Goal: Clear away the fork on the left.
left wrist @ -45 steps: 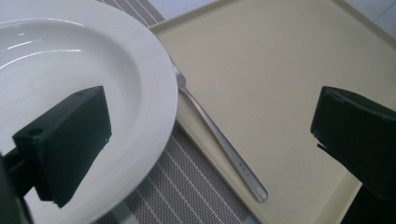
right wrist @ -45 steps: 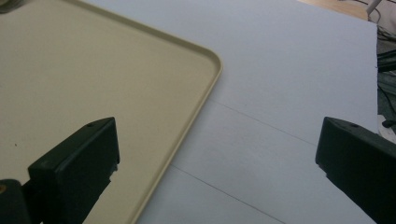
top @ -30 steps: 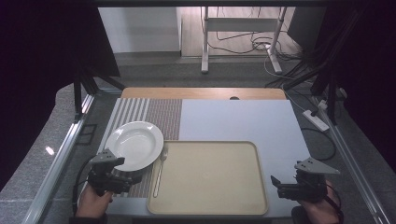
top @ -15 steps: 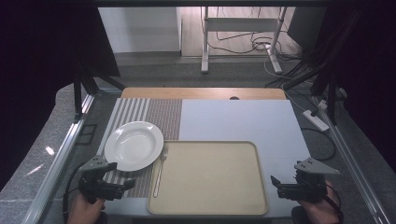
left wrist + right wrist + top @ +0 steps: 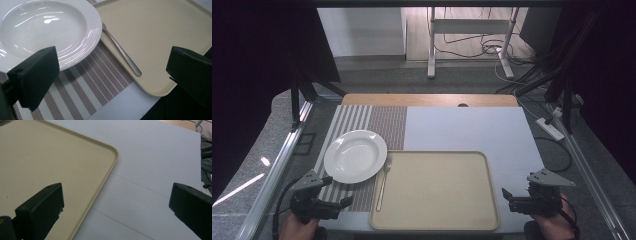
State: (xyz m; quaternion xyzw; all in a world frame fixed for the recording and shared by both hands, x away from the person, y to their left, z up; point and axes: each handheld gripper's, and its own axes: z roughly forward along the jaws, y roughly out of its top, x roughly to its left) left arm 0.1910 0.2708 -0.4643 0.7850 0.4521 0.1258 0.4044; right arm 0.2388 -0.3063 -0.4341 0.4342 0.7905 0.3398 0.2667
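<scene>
Left hand-held gripper (image 5: 337, 192) withdrawn, pale table (image 5: 472, 127)

Your left gripper (image 5: 332, 192) sits by striped mat (image 5: 362, 120) w/ white plate (image 5: 355, 156); fork (image 5: 382, 184) beside beige tray (image 5: 435, 189); right gripper (image 5: 508, 195) at tray's right edge.

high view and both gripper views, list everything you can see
plate: 1, white, empty, on the striped mat, left of the tray
fork: 1, silver, lying along the tray's left edge, its head by the plate rim
tray: 1, beige, empty, front centre of the table
mat: 1, brown and white stripes, left side
table: 1, pale grey top, wooden strip at the far edge
left gripper: 1, black, jaws open, front left
right gripper: 1, black, jaws open, front right
</scene>
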